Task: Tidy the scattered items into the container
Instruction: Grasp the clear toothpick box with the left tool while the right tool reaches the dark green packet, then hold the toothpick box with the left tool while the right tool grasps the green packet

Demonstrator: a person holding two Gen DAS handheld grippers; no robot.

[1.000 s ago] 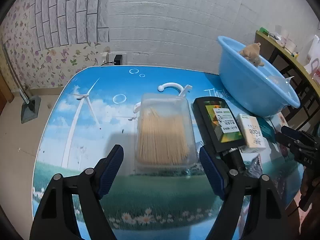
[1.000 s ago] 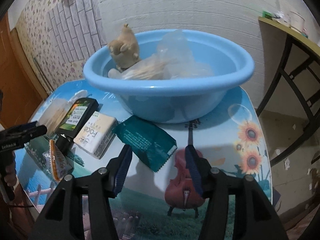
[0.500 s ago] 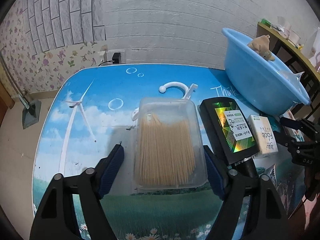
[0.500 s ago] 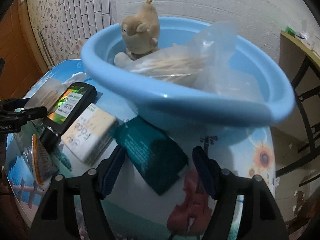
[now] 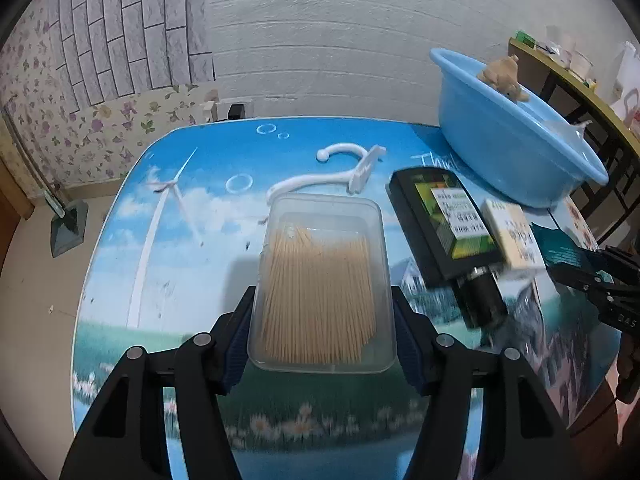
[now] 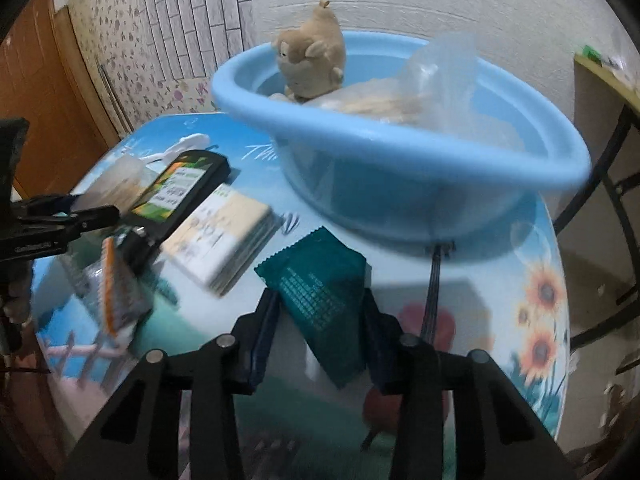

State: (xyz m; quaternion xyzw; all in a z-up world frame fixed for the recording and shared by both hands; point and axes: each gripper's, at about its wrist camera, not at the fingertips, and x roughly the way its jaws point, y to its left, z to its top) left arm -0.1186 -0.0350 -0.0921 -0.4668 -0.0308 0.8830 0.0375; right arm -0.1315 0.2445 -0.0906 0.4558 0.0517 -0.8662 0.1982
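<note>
The left gripper (image 5: pixel 322 330) has its fingers pressed against both sides of a clear plastic box of wooden toothpicks (image 5: pixel 322 280) on the printed tabletop (image 5: pixel 192 208). The right gripper's (image 6: pixel 320 332) fingers straddle a dark green foil sachet (image 6: pixel 320 292), contact unclear, just before the round blue plastic basin (image 6: pixel 400 160).
</note>
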